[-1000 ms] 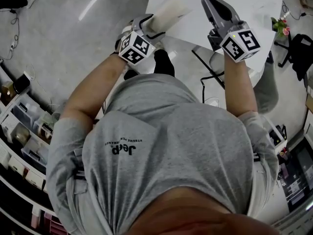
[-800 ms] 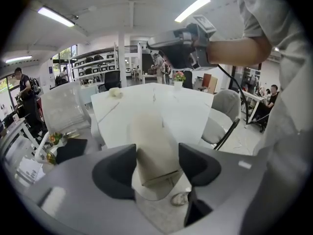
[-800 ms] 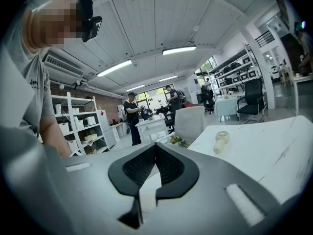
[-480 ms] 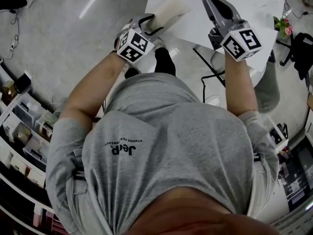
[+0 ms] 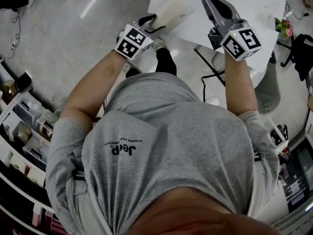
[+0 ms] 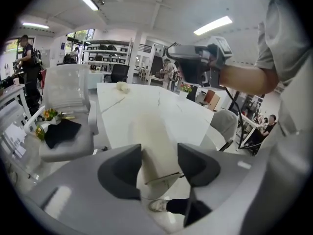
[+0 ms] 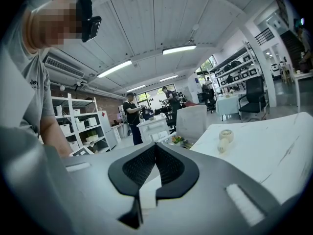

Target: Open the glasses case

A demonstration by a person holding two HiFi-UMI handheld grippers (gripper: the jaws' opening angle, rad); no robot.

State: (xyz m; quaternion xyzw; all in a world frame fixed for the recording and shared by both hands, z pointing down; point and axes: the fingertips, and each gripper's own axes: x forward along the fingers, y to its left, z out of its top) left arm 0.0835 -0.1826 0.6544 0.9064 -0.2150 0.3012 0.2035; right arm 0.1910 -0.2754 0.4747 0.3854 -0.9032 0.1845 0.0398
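- Glasses case (image 5: 170, 10) lies at the near left edge of the white table (image 5: 244, 13), pale and oblong, its long side pointing away from the person. Its near end seems to reach just past the table's rim.
- In the left gripper view the glasses case (image 6: 155, 136) runs straight between the two dark pads, and it looks closed: no lid is raised.
- What has changed: the left gripper (image 5: 152, 23) has just been closing its jaws from a wide spread onto the case. The left gripper (image 6: 159, 153) now stands at a middling width, with both pads against the case's long sides.
- Compared with a second ago, the marker cube on that gripper shows a different face in the head view, so the wrist has rolled a little while the case has kept its place.
- Right gripper (image 5: 211, 0) hangs over the table, well apart from the case. In its own view the right gripper (image 7: 155, 148) has its jaws pressed together on nothing.
- My reading: the case is now pinned, so the holding step looks done. The lid is not yet lifted, which probably falls to the idle right gripper.
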